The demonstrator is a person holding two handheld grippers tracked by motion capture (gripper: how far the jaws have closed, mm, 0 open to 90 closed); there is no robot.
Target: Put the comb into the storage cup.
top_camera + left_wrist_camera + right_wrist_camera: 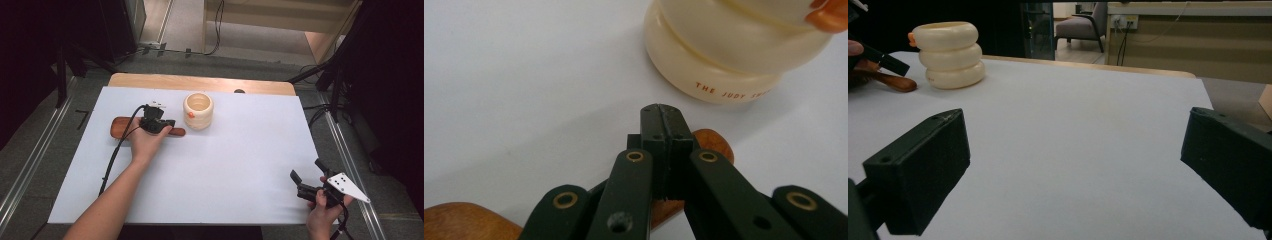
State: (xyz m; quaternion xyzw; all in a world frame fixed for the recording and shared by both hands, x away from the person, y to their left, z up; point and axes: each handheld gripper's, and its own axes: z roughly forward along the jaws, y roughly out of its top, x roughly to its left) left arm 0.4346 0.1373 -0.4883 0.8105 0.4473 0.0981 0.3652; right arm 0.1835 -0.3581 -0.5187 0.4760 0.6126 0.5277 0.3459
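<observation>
Wooden spoon point(122, 127) lies partly hidden under left gripper point(167, 123), jaws closed above its handle; grip uncertain. Right gripper point(306, 170) gapes empty.

Two hand-held black grippers, one in each bare-armed hand with no sleeve in sight. The left gripper point(162, 123) trails a black cable point(116, 152) and carries a small white part on top; seen from its own camera, its flat black link arms bear brass-ringed pivots and dark screw holes, ending in ribbed black pads point(666, 131). The right gripper point(306, 175) wears a grey three-cornered plate point(347, 186) dotted with dark holes; its blocky matte-black fingertips point(923, 170) show small recessed screws.
</observation>
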